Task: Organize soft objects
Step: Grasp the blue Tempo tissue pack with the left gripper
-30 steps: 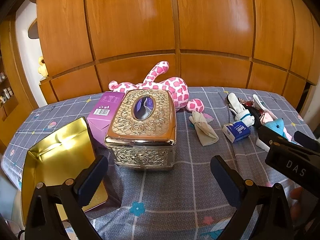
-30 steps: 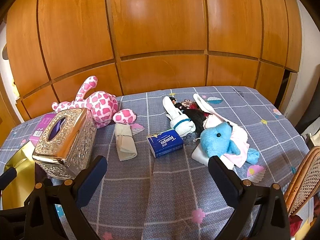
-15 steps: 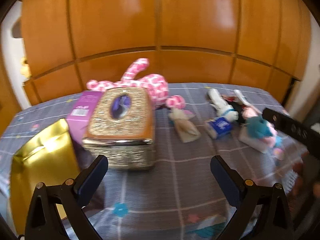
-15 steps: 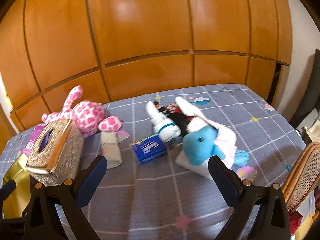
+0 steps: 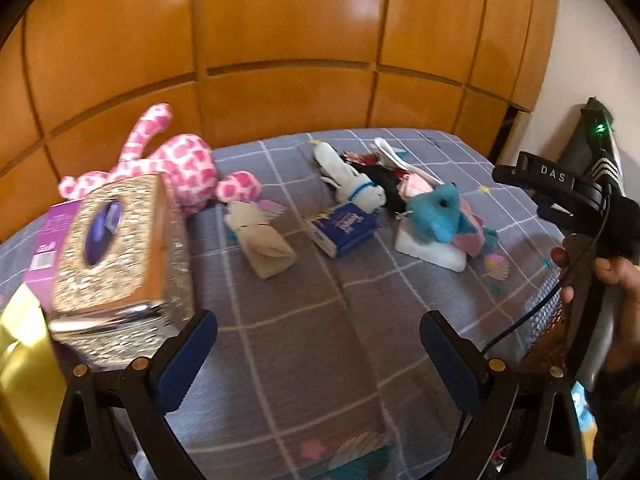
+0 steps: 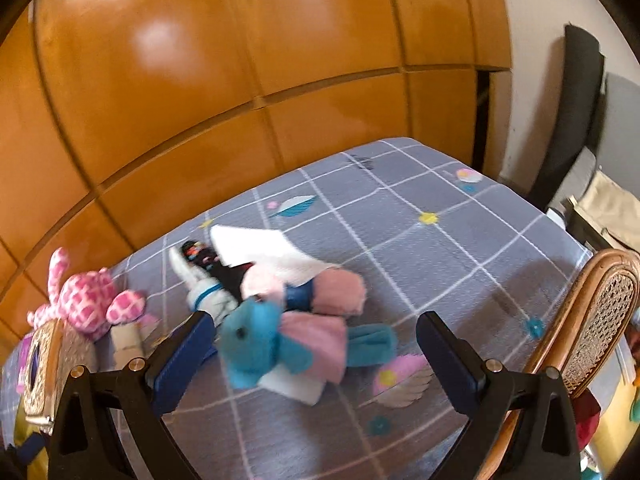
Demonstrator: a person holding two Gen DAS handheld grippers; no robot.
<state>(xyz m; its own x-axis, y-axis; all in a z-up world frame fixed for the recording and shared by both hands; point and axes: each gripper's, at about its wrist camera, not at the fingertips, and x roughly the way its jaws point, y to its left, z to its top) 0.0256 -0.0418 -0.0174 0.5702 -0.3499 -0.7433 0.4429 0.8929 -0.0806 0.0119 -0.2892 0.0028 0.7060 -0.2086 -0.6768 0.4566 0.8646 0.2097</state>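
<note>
While both claws hang apart and empty, the right claw (image 6: 316,354) should settle squarely over the blue toy (image 6: 256,346), clear of the pink cloth (image 6: 320,344) behind it.

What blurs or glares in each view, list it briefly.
Left wrist view: the ornate silver tissue box is smeared by motion, glare streaks the glossy wooden panels. Right wrist view: the blue plush toy is soft, a bright hotspot sits top left; fisheye bending curves both.
</note>
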